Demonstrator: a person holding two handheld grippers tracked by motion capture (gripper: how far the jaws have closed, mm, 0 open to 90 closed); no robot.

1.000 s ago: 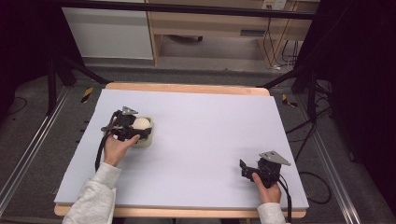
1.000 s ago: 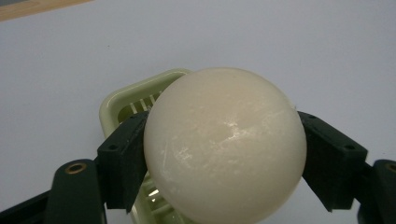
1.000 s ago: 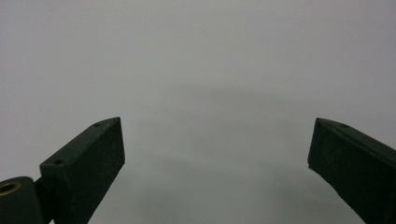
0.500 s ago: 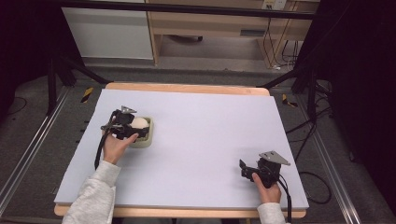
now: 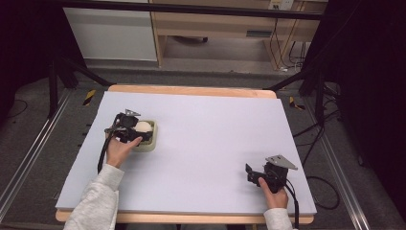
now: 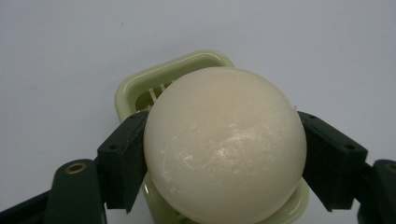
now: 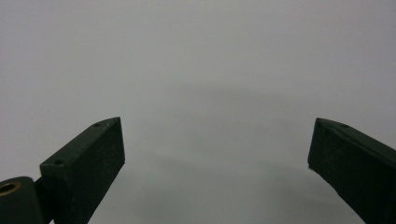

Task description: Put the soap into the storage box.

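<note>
A cream-white ball (image 6: 225, 144) sits between the jaws of my left gripper (image 6: 223, 161), which is shut on it, right over a pale green slotted dish (image 6: 140, 88). In the high view the ball (image 5: 143, 127) and the dish (image 5: 149, 143) lie at the table's left, with the left gripper (image 5: 129, 128) over them. My right gripper (image 5: 250, 172) rests near the front right of the table, held by a hand. In the right gripper view its jaws stand wide apart, and the gripper (image 7: 217, 149) is open over bare grey surface.
The pale grey table top (image 5: 210, 129) has a wooden edge (image 5: 191, 90) at the back. Black frame legs (image 5: 57, 76) stand at the left and right. Cables (image 5: 316, 187) trail off the table's right side. Wooden furniture (image 5: 215, 24) stands behind.
The left gripper with the ball has shifted slightly over the green dish. The right gripper has stayed where it was.
</note>
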